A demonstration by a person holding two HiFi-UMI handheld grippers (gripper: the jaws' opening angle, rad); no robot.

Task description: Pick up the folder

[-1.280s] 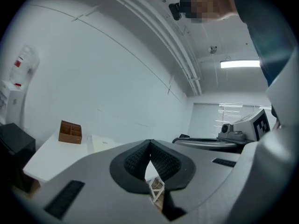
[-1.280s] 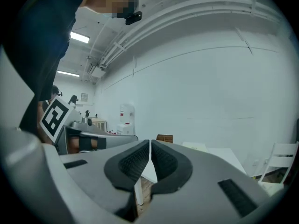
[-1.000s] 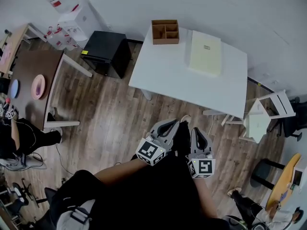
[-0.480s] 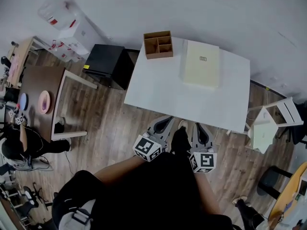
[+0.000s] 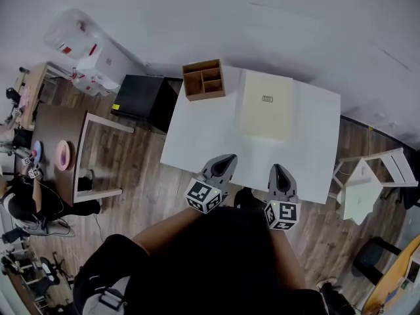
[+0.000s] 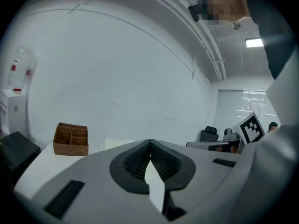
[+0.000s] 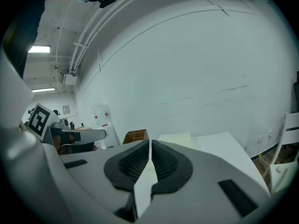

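Observation:
The folder, pale yellow and flat, lies at the back middle of the white table. My left gripper is shut and empty, its tips just over the table's near edge. My right gripper is also shut and empty, at the same edge further right. Both are well short of the folder. In the left gripper view the folder shows as a thin pale strip beyond the closed left gripper. In the right gripper view the folder lies ahead of the closed right gripper.
A wooden compartment box stands at the table's back left corner, beside the folder. A black cabinet stands left of the table, a white chair to its right. A brown table with a pink plate is far left.
Both grippers have come forward from over the wooden floor to the white table's near edge. The table and folder now sit closer and lower in the head view. Jaws stayed shut.

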